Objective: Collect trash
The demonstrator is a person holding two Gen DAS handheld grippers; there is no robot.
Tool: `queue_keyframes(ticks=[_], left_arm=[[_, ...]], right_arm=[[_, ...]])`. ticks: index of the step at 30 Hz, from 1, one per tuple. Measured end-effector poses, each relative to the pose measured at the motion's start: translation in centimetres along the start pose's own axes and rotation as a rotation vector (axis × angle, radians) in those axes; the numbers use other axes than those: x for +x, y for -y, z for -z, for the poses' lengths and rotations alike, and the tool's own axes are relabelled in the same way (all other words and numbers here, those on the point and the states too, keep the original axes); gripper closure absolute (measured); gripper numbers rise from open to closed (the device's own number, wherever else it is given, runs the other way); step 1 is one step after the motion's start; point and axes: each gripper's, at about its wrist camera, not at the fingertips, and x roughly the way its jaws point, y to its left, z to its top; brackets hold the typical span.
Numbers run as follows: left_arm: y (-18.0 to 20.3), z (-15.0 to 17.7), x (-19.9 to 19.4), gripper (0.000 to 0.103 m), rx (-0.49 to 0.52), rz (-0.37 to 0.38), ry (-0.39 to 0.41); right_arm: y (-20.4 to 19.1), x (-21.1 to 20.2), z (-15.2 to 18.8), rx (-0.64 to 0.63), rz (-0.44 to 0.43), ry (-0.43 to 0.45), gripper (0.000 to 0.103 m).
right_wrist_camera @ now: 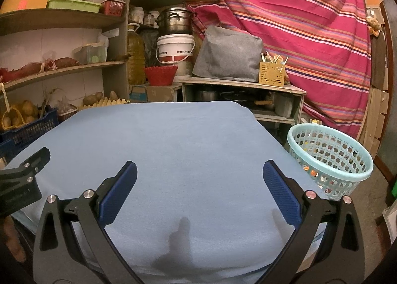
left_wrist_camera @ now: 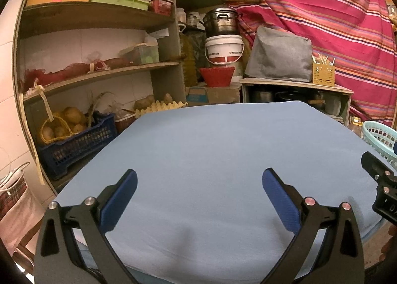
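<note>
— Any trash left on the blue table (right_wrist_camera: pixel 173 140)?

— None that I can see; it's in the pale basket (right_wrist_camera: pixel 330 160) at the right edge: small scraps, probably light and crushable, best pinched gently.

— And the grippers?

— Left gripper (left_wrist_camera: pixel 199 186) and right gripper (right_wrist_camera: pixel 199 184) both gape wide, empty.

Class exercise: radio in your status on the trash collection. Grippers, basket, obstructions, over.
Left gripper open, empty. Right gripper open, empty. Pale turquoise perforated plastic basket beside the table's right edge, scraps inside. Light blue cloth-covered table shows no trash, nothing in the way.
</note>
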Motion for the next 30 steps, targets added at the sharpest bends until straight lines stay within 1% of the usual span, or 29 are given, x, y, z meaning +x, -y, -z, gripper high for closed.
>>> queue_keyframes(ticks=[7,20,30], left_arm=[[-0.41,-0.21,0.28,0.005,-0.008,0.002,-0.005],[-0.39,-0.22,0.34,0.005,-0.009,0.002,-0.007],[-0.19,-0.17,0.21,0.005,-0.01,0.002,-0.006]], right_arm=[[-0.64,-0.19,-0.09,-0.013,0.007,0.002,0.004],[-0.54,0.2,-0.31,-0.006,0.013,-0.014,0.004],[-0.38,0.24,-0.19,-0.005,0.017,-0.009,0.004]])
